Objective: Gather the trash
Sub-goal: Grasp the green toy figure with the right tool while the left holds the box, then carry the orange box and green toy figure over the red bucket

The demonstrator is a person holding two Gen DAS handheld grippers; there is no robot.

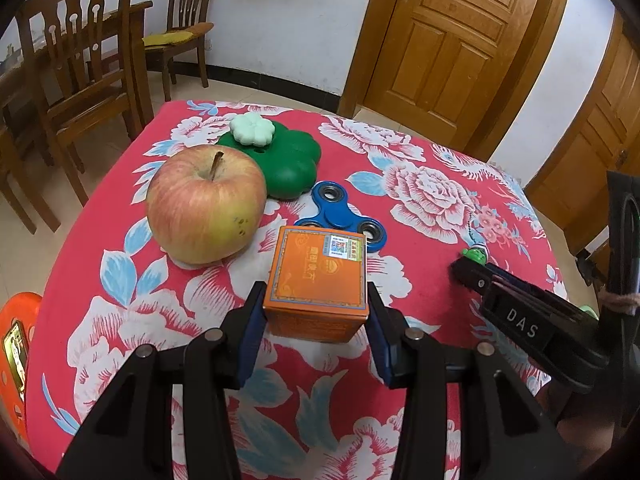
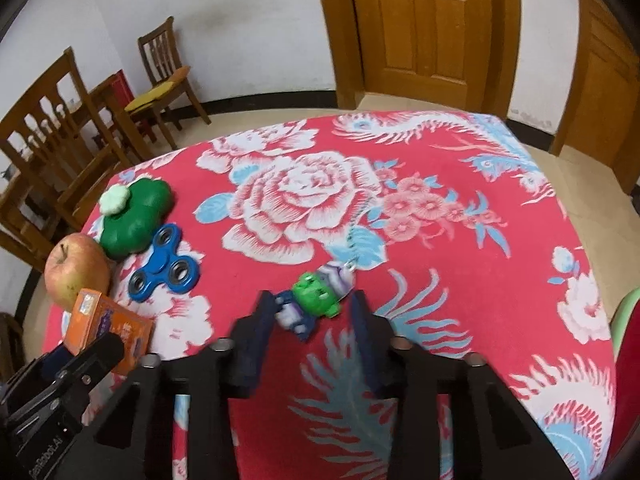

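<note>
Currently the left gripper [image 1: 316,312] has its blue-padded fingers [image 1: 251,332] pressed against both sides of the orange box [image 1: 320,280], holding it. Box sits near the front edge of the tabletop [image 1: 420,280], which is covered by a red floral cloth; whether the box is lifted off the cloth cannot be told. A QR-code sticker is on the box's top face.

Apple [image 1: 206,206]: just left of the box, toward the left edge, stem up. Behind it lies the green clover-shaped case [image 1: 288,164], with a pale mint clover piece [image 1: 253,130] resting on its far lobe. Blue fidget spinner [image 1: 340,216] lies flat between the case and the box, just behind the box's far edge.

Right gripper [image 2: 312,312]: fingers [image 2: 252,344] moderately apart, bracketing the small green-headed toy figure [image 2: 316,292]. The figure lies on the cloth near the middle of the tabletop, head to the right, blue-and-white body reaching toward the left finger. Slight motion blur here; contact between pads and figure cannot be told, and a gap shows on the right side. A thin chain runs from the figure toward the far edge.

From the left wrist view, the right gripper appears at the right edge, tip just beside the figure [image 1: 474,255].

Background: wooden chairs [image 1: 80,72] beyond the left edge, wooden door [image 1: 452,32] beyond the far edge.
</note>
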